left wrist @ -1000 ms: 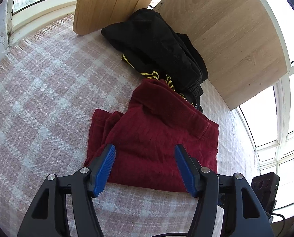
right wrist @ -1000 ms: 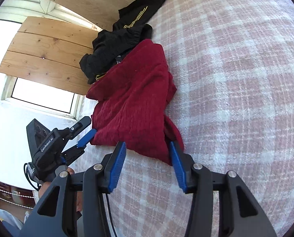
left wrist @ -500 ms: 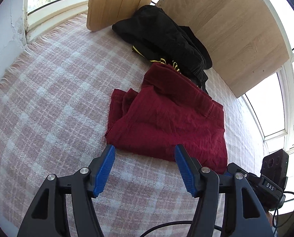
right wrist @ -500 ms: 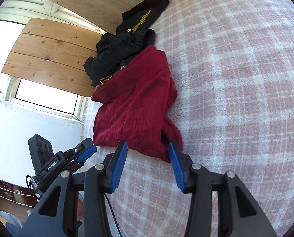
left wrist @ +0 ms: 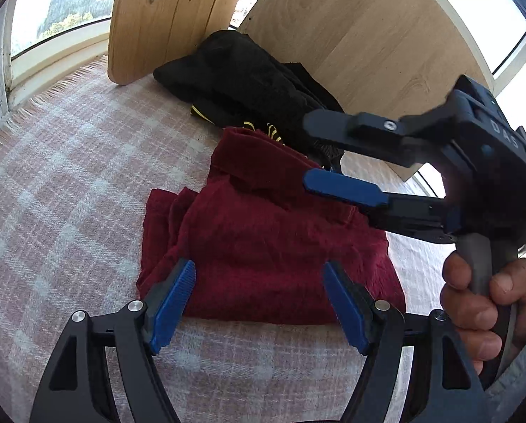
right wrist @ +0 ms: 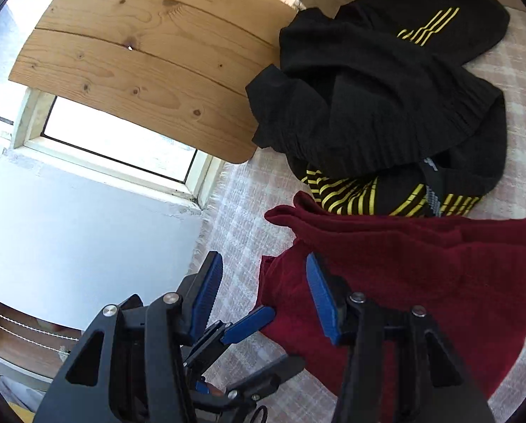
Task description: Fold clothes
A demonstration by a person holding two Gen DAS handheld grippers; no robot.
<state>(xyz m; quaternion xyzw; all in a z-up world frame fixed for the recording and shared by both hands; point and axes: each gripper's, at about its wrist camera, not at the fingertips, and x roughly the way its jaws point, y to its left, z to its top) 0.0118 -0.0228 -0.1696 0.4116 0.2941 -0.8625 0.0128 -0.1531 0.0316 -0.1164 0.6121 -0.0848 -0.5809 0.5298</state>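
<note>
On the pink checked blanket (left wrist: 68, 190) we see the folded red garment (left wrist: 263, 246) beside a black garment (right wrist: 386, 105); both hand-held grippers, left (left wrist: 259, 303) and right (right wrist: 263, 296), are opening above it, gripping nothing.

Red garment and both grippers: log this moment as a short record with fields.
surface: pink plaid blanket
red garment: lying bunched on the blanket, not yet neatly folded
black garment with yellow stripes: heaped behind the red one, against the wooden boards
left gripper: jaws opening, over the red garment's near edge, nothing pinched
right gripper: jaws opening, at the red garment's corner by the window side, no cloth pinched
person's hand: on the right gripper's handle
</note>
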